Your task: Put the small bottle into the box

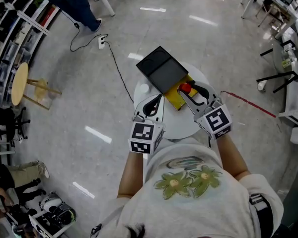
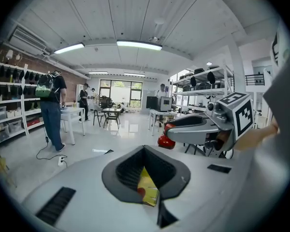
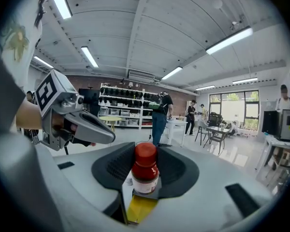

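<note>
The right gripper is clamped on the small bottle. Its jaws grip the body, and the bottle stands upright with its red cap on top. Straight beneath the bottle, yellow shows through the gap between the jaws: the yellow box lies directly below, so I judge the coming move to be a short drop straight down.

The left gripper sits just beside the box's left edge. Its jaws are narrowly apart with a sliver of yellow in the gap, and I cannot tell whether they pinch it. It is the nearer hand for steadying the box.

A black lid, apparently the box's own, stands open on the far side. Everything rests on a small round white table over a glossy grey floor, with a cable trailing and a wooden stool well apart.
</note>
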A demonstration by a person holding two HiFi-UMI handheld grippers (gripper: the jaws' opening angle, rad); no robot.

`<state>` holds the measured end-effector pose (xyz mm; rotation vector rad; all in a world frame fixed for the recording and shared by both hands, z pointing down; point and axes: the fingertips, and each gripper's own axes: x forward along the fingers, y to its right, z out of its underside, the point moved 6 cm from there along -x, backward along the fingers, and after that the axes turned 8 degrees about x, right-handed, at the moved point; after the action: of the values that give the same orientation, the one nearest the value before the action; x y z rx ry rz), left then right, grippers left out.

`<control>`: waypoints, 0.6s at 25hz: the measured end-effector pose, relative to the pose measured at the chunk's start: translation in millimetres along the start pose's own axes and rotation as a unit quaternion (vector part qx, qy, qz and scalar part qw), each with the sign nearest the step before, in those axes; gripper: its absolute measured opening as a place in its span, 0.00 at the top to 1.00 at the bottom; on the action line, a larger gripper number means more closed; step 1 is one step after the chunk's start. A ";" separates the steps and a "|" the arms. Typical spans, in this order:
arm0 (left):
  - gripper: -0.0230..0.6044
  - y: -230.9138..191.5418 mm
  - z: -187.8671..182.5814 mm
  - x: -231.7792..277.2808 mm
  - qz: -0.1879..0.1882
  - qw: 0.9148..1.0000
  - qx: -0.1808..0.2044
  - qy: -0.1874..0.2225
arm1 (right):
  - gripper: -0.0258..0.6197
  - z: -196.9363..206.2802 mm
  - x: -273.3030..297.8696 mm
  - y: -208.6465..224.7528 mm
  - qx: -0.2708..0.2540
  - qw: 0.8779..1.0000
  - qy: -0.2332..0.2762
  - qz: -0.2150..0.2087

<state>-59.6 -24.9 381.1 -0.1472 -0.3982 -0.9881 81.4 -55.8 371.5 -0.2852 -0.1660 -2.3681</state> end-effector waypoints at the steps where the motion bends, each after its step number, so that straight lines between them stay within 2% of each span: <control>1: 0.96 0.4 1.1 1.0 0.000 1.000 -0.001 -0.002 | 0.73 2.4 0.7 0.9 0.001 1.000 -0.003 -0.002; 15: 0.96 -2.9 14.2 15.9 -0.004 0.999 -0.015 -0.030 | 0.73 25.2 19.2 12.7 0.012 0.999 -0.034 -0.023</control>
<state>-57.9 -34.7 400.2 -0.2021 -0.4400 -0.9992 80.6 -72.6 401.2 -0.3540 -0.2355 -2.4014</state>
